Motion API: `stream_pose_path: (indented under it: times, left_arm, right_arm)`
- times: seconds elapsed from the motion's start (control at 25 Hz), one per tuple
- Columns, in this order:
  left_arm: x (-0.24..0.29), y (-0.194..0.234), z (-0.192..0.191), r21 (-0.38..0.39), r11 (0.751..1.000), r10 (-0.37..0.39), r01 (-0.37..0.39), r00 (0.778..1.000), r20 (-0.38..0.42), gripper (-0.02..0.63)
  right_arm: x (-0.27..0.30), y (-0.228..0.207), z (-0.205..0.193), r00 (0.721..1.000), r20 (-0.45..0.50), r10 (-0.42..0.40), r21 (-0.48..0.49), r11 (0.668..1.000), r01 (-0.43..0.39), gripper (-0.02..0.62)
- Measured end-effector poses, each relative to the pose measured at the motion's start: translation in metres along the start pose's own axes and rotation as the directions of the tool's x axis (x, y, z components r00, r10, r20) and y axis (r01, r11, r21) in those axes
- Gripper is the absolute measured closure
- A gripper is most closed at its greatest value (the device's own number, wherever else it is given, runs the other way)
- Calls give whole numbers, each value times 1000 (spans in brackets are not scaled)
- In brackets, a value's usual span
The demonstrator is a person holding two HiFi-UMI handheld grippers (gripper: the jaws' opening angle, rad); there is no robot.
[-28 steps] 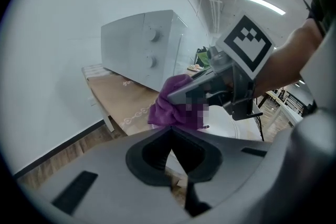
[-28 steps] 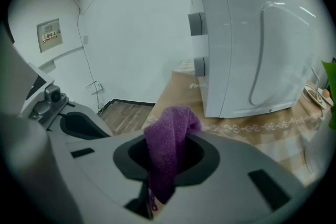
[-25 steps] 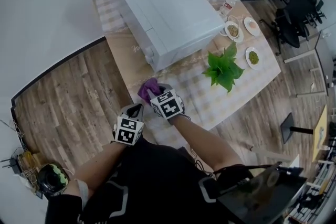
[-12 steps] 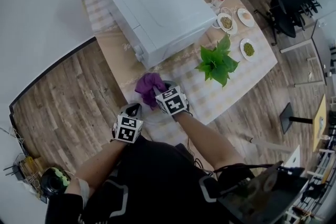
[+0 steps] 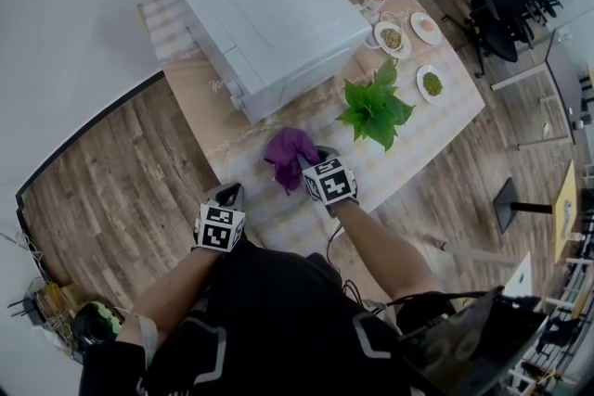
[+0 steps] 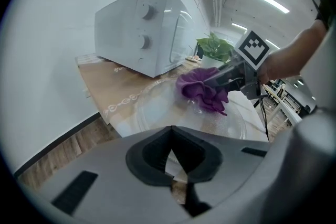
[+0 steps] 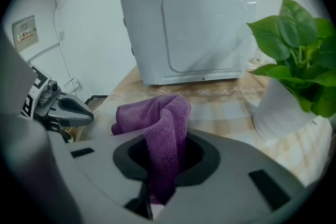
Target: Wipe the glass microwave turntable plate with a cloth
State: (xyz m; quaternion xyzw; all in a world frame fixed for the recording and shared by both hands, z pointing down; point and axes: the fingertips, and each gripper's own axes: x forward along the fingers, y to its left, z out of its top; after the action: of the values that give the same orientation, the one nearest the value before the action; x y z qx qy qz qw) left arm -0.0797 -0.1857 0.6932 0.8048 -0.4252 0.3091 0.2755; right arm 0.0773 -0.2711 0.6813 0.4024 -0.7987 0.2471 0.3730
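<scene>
- Cloth [image 7: 160, 118], purple and bunched, pinched in the right gripper [image 7: 157, 186]; jaws closed on one fold, the rest spilling out ahead of them.
- Hangs over the far part of the glass turntable plate [image 6: 157, 107], lowest folds against the glass (as far as the left gripper view shows).
- Left gripper [image 6: 176, 162] clamped on the plate's near rim, clear glass edge showing in the narrow gap between the jaws.
- Seen from the head view: plate [image 5: 269, 204] at the near edge of the table [image 5: 200, 93], left gripper [image 5: 232, 192] at its left side, right gripper [image 5: 311, 158] and cloth [image 5: 290, 153] over its far right.
- Beyond the plate, white microwave [image 5: 269, 14], door closed.
- Right of the cloth, leafy green plant [image 5: 374, 111] in a white pot.
- Farther off, three small dishes [image 5: 432, 84] of food near the table's far right corner.
</scene>
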Motion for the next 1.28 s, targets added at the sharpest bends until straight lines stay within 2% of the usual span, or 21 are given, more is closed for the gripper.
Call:
stream_pose_path:
  times: [0.12, 0.28, 0.44, 0.56, 0.68, 0.8, 0.92, 1.0, 1.08, 1.16, 1.28]
  left_arm:
    - [-1, 0, -1, 13, 1000, 13, -13, 1000, -3, 598]
    - [0, -2, 0, 62, 998, 19, -19, 1000, -8, 598]
    - [1, -1, -1, 47, 999, 18, -17, 1000, -10, 598]
    - [1, -2, -1, 46, 999, 10, -10, 1000, -4, 598]
    - [2, 0, -2, 55, 998, 4, -5, 1000, 13, 598]
    - [0, -2, -4, 69, 998, -12, 11, 1000, 13, 598]
    - [-1, 1, -4, 42, 999, -9, 8, 1000, 9, 598]
    - [0, 1, -6, 31, 999, -8, 8, 1000, 8, 598]
    - [-1, -1, -8, 54, 998, -16, 16, 1000, 1, 598]
    - [-1, -2, -9, 86, 996, -24, 24, 1000, -1, 598]
    - [-1, -2, -8, 82, 996, -32, 32, 999, -2, 598]
  right_arm:
    - [-12, -22, -12, 999, -7, -35, 23, 999, 35, 518]
    - [-26, -43, -21, 997, -26, -71, 5, 997, 72, 515]
    - [-41, -53, -25, 994, -33, -105, 37, 994, 106, 523]
    - [-51, -32, 1, 998, 41, -52, 6, 999, 51, 523]
    - [-54, 3, 39, 992, 120, 41, -57, 998, -34, 523]
    - [-53, 40, 75, 974, 178, 137, -107, 987, -120, 523]
    - [-41, 74, 102, 950, 213, 226, -141, 970, -199, 523]
    - [-26, 93, 110, 940, 205, 271, -163, 957, -240, 523]
    - [-6, 106, 107, 944, 166, 286, -191, 948, -253, 523]
    - [17, 111, 102, 953, 124, 278, -206, 946, -249, 523]
    - [42, 100, 91, 974, 70, 217, -190, 961, -200, 523]
